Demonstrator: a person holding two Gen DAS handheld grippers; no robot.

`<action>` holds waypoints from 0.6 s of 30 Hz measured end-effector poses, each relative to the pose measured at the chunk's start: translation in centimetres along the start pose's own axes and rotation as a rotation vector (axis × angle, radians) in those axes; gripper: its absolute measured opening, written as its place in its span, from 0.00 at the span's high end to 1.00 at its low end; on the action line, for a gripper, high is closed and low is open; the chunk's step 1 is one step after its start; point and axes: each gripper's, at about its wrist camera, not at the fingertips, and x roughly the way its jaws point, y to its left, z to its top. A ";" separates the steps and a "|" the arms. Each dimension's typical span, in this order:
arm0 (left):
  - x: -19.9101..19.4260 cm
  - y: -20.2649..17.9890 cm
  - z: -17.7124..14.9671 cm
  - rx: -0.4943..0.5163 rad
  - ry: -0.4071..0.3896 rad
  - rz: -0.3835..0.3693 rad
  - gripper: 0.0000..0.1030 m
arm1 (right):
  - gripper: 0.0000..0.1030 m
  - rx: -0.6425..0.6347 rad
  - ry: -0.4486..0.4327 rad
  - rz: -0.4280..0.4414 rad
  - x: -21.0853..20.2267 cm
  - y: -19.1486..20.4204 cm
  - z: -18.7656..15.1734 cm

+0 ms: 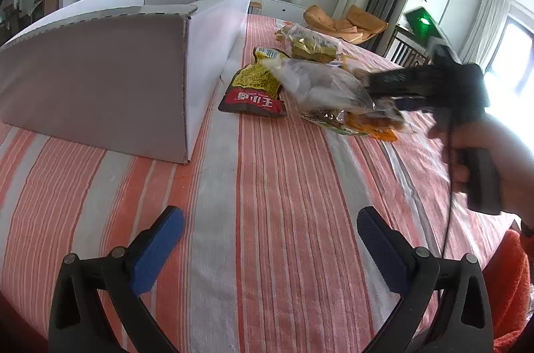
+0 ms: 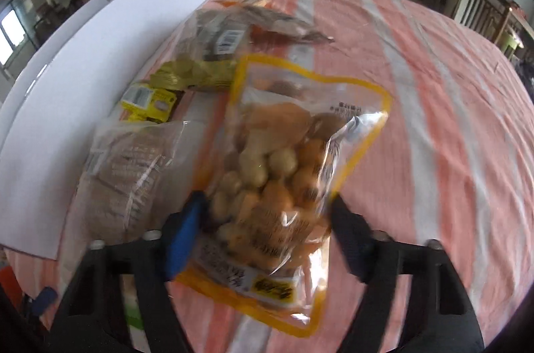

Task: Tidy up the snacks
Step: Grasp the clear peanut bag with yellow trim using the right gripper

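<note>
A yellow-edged bag (image 2: 283, 166) of loose, rounded snacks sits between the fingers of the right gripper (image 2: 267, 236), its lower half bracketed by the blue pads (image 2: 182, 239). The fingers stand on either side of the bag and look close to its edges, but motion blur hides whether they are actually pressing it. The bag lies over the striped desk (image 2: 434, 119), beside the pile of other packets next to the white box (image 2: 100, 69); whether it is resting or just lifted cannot be told.

The bag looks light and soft, with crinkly, glossy film that may slip against the pads. Its contents are loose lumps that would shift toward the low end when tilted, so a hold across the filled middle, or on the flat sealed border, seems safer than a pinch at a corner. The pieces may crush under a hard squeeze.

Its long axis runs away from the right gripper, leaning slightly right, with the printed end nearest the camera and the far end toward the other packets.

The left gripper (image 1: 270, 239) hangs open over bare cloth, holding nothing. From its view, the box (image 1: 116, 76) sits left, with a red pouch (image 1: 253, 92) and clear bags (image 1: 320, 82) just beside it.
</note>
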 end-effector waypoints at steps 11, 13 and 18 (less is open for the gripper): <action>0.5 -0.9 -0.2 0.053 -0.005 0.059 0.01 | 0.32 0.014 -0.066 -0.079 -4.5 -9.5 -6.2; 0.7 -1.1 -0.3 0.070 -0.005 0.073 0.01 | 0.29 0.074 -0.078 -0.061 -4.6 -11.3 -6.7; 0.9 -1.5 -0.4 0.096 -0.003 0.089 0.01 | 0.22 0.068 -0.147 -0.068 -4.6 -12.1 -7.5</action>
